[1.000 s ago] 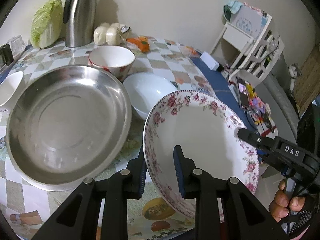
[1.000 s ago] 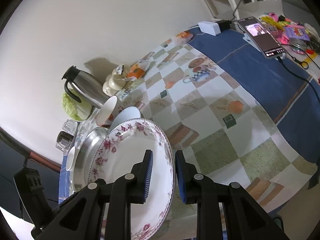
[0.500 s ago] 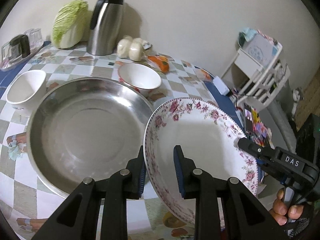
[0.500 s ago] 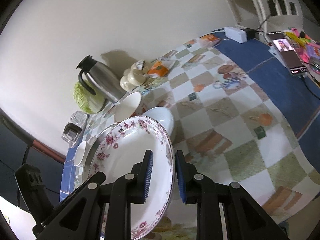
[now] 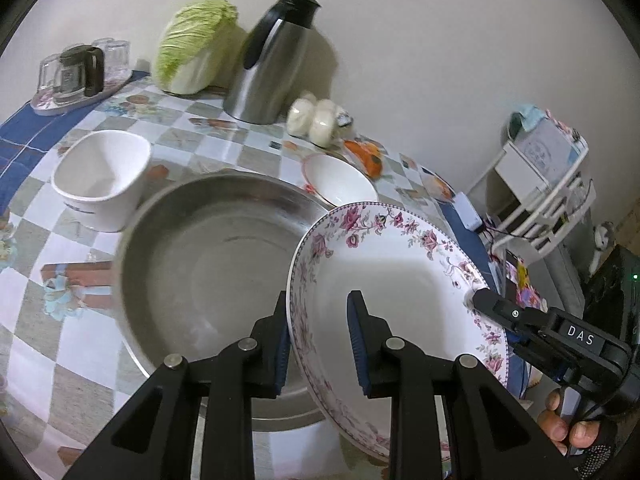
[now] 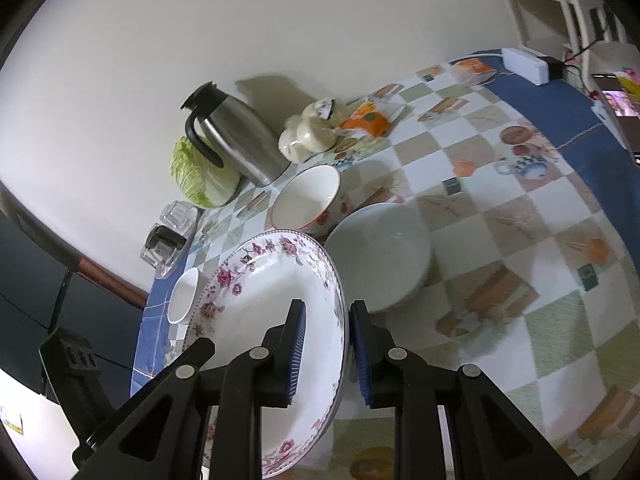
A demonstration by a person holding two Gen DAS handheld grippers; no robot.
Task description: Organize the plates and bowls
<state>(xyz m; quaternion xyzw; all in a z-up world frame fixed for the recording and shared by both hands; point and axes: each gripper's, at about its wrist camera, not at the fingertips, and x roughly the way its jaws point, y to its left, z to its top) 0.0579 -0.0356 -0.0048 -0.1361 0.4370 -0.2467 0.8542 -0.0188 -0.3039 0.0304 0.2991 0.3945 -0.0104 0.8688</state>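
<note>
Your left gripper and right gripper jaws both clench the floral plate rim, plate tilted above the steel basin, at its 3 o'clock.

A plain off-white wall fills the upper half of both views, evenly lit with soft shadows. The surface below it wears a checkered cloth with a blue border. At the right edge of the left wrist view stands a white rack holding boxes.
</note>
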